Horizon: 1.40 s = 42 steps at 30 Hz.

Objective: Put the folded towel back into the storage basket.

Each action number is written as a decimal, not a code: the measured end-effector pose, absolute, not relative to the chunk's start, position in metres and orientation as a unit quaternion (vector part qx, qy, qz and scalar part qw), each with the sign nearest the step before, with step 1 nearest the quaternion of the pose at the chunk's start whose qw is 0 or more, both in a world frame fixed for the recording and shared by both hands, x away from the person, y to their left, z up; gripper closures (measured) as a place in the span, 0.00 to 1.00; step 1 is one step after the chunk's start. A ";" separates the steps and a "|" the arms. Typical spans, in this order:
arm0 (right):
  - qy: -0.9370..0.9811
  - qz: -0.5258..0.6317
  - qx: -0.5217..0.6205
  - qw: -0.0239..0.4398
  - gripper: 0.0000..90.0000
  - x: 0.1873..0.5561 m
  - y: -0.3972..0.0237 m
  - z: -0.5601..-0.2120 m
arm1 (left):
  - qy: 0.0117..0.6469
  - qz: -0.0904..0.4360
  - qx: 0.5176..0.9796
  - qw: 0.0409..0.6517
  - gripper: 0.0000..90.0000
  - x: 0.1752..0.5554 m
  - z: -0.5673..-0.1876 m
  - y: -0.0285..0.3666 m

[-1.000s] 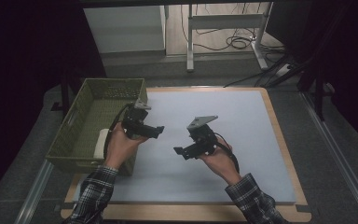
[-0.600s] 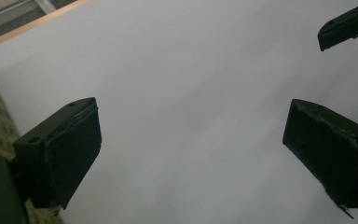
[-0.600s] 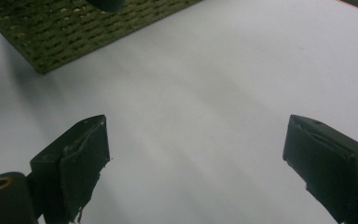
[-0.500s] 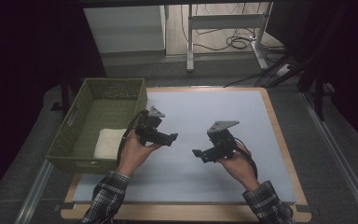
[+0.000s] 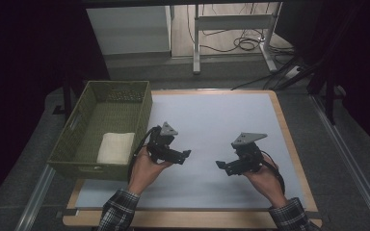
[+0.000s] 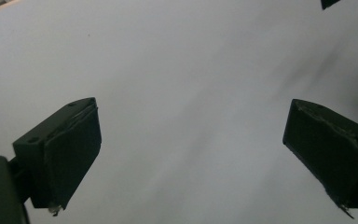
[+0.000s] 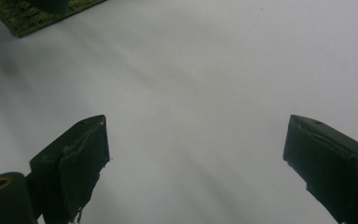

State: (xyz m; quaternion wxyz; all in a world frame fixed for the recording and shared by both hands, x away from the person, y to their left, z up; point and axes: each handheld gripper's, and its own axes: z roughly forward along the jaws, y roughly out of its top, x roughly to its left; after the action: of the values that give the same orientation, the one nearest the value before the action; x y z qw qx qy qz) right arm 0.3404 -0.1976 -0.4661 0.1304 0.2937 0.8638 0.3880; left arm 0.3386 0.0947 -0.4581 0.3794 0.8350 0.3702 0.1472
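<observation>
Beside the green basket (image 5: 107, 126), just off its near right corner, you held the left gripper (image 5: 187, 155) above the pale mat (image 5: 221, 120), its jaws aimed away from the basket toward your other hand. From the left gripper's own camera, its two black pads (image 6: 70, 154) stood wide apart with nothing but bare mat between them, so that tool was spread and empty. Farther from the basket, well out over the middle of the mat, you carried the right gripper (image 5: 220, 165) with its jaws turned back toward the basket; the two tools faced each other across a gap and did not touch. From the right gripper's camera, its pads (image 7: 81, 170) were likewise parted wide over bare mat, gripping nothing, and a corner of the basket showed at the top left. Inside the basket, a folded white cloth (image 5: 116, 147) lay against the near wall, close to your left hand (image 5: 144, 166) but separated from it by the basket's side.
</observation>
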 end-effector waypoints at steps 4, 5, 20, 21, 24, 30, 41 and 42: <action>0.864 0.385 0.295 0.132 0.08 0.336 -0.205 -0.468 | 0.370 0.143 0.834 0.383 0.05 0.332 -0.464 0.094; 0.864 0.385 0.296 0.133 0.08 0.334 -0.208 -0.469 | 0.370 0.141 0.834 0.385 0.05 0.330 -0.465 0.095; 0.855 0.386 0.315 0.141 0.06 0.318 -0.248 -0.487 | 0.376 0.138 0.830 0.389 0.04 0.302 -0.497 0.103; 0.855 0.386 0.316 0.142 0.05 0.317 -0.250 -0.489 | 0.377 0.136 0.829 0.390 0.04 0.300 -0.499 0.104; 0.857 0.381 0.316 0.142 0.05 0.315 -0.255 -0.496 | 0.380 0.137 0.830 0.385 0.04 0.297 -0.507 0.106; 0.861 0.368 0.321 0.143 0.03 0.314 -0.262 -0.510 | 0.389 0.129 0.830 0.379 0.02 0.292 -0.523 0.112; 0.869 0.343 0.324 0.153 0.02 0.314 -0.265 -0.531 | 0.397 0.133 0.838 0.350 0.01 0.289 -0.547 0.111; 0.868 0.343 0.324 0.153 0.02 0.314 -0.265 -0.531 | 0.394 0.135 0.840 0.347 0.00 0.289 -0.548 0.110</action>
State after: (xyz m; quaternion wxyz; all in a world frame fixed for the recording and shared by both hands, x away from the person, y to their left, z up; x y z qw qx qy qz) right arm 0.3136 -0.2652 -0.5313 0.1532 0.3236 0.8685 0.3428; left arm 0.2888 0.1101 -0.5477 0.3470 0.8404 0.3938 0.1350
